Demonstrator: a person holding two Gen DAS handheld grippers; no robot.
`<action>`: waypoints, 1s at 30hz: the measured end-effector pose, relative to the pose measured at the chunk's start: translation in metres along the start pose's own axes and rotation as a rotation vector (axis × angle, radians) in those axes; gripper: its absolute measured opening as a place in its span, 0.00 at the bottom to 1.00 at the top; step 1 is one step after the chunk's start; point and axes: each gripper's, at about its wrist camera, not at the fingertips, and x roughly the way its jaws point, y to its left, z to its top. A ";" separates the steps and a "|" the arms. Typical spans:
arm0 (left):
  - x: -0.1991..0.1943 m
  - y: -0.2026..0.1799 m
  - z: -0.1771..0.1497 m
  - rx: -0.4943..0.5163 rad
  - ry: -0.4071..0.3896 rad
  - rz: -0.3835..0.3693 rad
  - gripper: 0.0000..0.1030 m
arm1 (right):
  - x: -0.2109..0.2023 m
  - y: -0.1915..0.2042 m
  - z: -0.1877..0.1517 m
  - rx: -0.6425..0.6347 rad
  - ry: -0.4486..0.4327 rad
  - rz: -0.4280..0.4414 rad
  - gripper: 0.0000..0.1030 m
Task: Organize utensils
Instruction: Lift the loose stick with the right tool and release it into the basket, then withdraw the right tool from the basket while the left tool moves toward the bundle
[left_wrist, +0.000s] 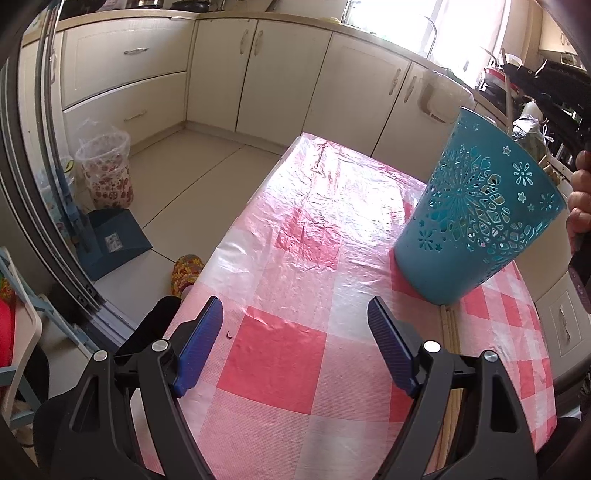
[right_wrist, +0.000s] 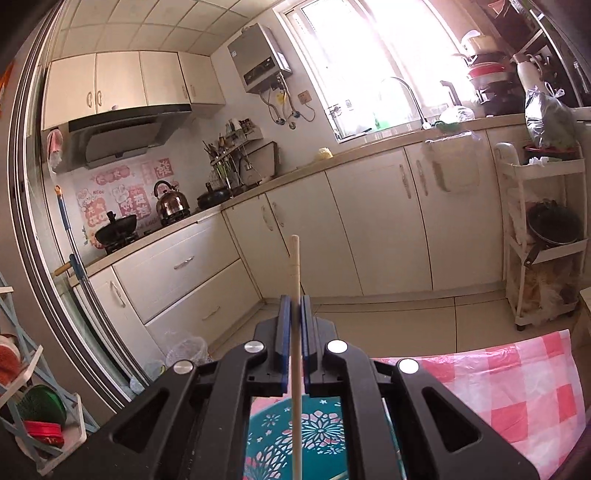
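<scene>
Overhead, right gripper (right_wrist: 294, 306) clamps chopstick (right_wrist: 295, 280) above holder (right_wrist: 317, 424).

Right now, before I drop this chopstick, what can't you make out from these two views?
- Holder's inside: the left wrist view shows only the outer wall of the teal holder; the right wrist view hides its opening behind the right claw.
- Lower end of the chopstick: cut off by the bottom edge.
- Chopsticks on the table: partly behind the left claw; count unclear.

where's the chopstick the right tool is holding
In the right wrist view the chopstick stands upright, pinched in the shut right tool, with its lower end over the teal holder on the checked table.
</scene>
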 end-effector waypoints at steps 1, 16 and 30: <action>0.000 0.001 0.000 -0.003 0.002 -0.002 0.75 | 0.003 0.000 -0.002 -0.008 0.010 -0.004 0.06; -0.016 -0.003 -0.002 0.010 -0.039 0.037 0.75 | -0.072 0.027 -0.011 -0.084 0.003 0.008 0.24; -0.057 -0.030 -0.022 0.103 -0.073 0.045 0.77 | -0.144 0.015 -0.117 -0.019 0.191 -0.125 0.40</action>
